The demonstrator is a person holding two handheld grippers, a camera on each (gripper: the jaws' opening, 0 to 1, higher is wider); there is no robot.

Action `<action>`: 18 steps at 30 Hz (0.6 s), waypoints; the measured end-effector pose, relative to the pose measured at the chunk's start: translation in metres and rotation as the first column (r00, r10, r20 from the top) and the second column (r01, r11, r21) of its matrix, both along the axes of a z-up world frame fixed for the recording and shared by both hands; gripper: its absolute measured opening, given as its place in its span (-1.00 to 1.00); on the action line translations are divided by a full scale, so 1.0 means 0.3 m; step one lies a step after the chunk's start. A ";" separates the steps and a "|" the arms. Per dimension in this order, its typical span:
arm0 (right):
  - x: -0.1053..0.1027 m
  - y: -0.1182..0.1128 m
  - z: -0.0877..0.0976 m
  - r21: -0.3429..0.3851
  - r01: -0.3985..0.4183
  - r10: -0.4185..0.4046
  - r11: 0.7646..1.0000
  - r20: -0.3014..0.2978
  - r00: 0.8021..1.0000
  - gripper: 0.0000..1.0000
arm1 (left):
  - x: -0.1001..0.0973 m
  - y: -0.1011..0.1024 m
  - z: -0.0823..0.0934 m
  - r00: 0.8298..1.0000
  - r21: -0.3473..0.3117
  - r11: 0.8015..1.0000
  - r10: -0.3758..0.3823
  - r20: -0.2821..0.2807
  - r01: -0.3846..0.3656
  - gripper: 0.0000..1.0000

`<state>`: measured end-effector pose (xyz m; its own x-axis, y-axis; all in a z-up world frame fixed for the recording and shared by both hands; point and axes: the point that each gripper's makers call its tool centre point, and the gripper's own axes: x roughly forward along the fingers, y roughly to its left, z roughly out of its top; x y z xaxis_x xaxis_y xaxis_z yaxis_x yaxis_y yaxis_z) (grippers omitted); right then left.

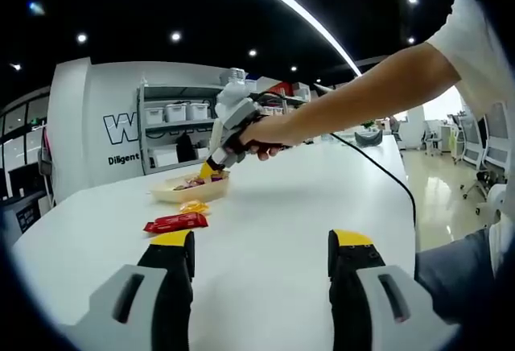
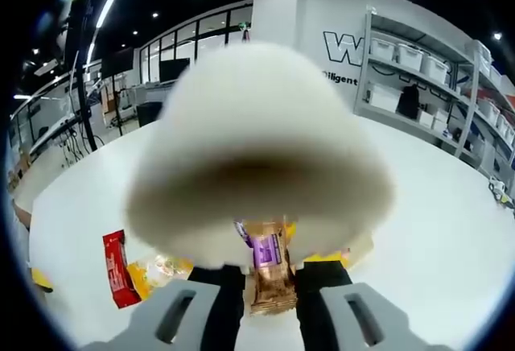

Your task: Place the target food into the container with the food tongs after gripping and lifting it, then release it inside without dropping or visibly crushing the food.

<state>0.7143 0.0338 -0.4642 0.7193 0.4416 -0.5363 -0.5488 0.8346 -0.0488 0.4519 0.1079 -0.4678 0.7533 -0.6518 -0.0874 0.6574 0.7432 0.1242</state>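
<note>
The right claw (image 1: 211, 167) is being held over the container (image 1: 190, 189), pinching a snack bar (image 2: 269, 274) for release; at six o'clock, the left claw (image 1: 261, 246) is being kept spread above the bench (image 1: 290, 206).

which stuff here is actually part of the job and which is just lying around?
In the job: right gripper; brown packet between its jaws; container.

Lying about: red packet and yellow packet on the table, possibly later targets; storage bins on the shelf. Left gripper is open, holding nothing.
</note>
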 end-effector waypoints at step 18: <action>0.058 0.021 0.019 0.143 0.033 -0.032 0.989 -0.007 0.999 -0.60 | 0.004 0.001 -0.004 1.000 0.000 1.000 -0.002 -0.004 0.002 0.27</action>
